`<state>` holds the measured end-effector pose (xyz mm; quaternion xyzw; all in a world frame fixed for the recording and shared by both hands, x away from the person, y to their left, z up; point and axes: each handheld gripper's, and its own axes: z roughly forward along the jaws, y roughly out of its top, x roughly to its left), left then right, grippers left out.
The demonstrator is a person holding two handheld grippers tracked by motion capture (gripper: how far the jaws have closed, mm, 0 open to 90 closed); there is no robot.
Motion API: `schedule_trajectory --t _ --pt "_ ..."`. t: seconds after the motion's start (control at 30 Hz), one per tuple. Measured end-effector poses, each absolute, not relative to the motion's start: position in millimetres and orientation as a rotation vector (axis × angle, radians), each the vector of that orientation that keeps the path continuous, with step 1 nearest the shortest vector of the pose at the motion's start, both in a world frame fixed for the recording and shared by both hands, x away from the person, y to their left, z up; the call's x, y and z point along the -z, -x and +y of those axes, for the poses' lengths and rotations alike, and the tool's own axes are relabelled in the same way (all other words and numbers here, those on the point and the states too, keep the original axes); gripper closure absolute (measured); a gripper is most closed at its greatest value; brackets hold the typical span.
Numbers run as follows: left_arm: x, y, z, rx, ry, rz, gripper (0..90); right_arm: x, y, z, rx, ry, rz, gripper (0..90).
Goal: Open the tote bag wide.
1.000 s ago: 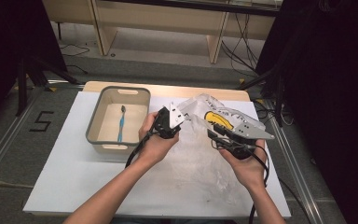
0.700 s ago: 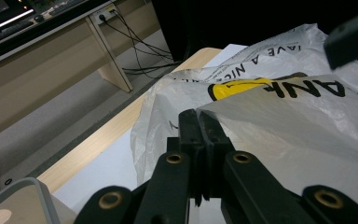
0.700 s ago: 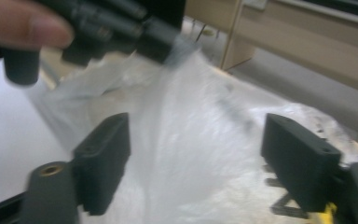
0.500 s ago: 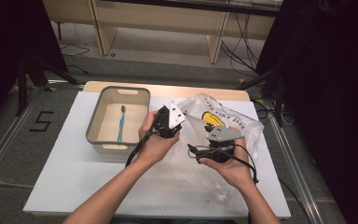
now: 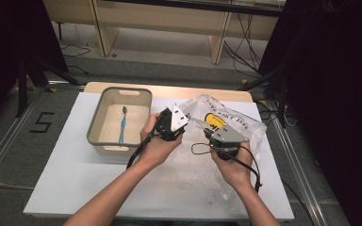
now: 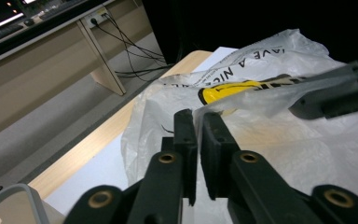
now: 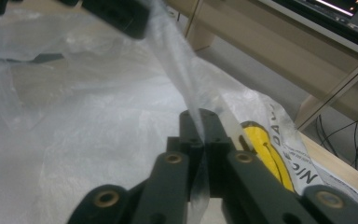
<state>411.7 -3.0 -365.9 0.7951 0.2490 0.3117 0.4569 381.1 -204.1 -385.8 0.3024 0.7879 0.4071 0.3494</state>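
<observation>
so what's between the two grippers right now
A taut strip of the plastic bag spans from the right gripper to the left gripper, seen in both gripper views.

The bag [image 5: 226, 141] is thin, clear plastic film, crinkled and faintly glossy, with a shiny yellow print [image 7: 265, 154]. Left of the bag, the basket [image 5: 119, 141] looks like smooth matt plastic, grey at the rim. The toothbrush [image 5: 122, 127] in it has a glossy blue plastic handle. Under the bag, the table [image 5: 70, 179] has a matt white top with a pale wood edge.
</observation>
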Motion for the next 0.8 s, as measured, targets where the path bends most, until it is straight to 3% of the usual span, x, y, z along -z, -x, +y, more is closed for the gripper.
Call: schedule_trajectory --t 0.2,0.27,0.37,0.63,0.8 --pt "368 -410 -3 -0.732 -1.984 0.644 74.6 381 -380 -209 -1.121 -0.824 1.998 90.0" --pt "369 -411 -2 -0.716 -1.980 0.668 67.3 379 -380 -211 -1.143 -0.842 1.980 90.0" --pt "371 -410 -1 -0.698 -1.999 0.685 46.2 375 -380 -215 -1.183 -0.865 1.936 90.0" --pt "373 -394 13 -0.623 -2.037 0.676 25.6 370 -382 -219 -1.209 -0.899 1.902 90.0" --pt "375 -382 33 -0.577 -2.044 0.693 18.8 370 -381 -219 -1.207 -0.901 1.898 90.0"
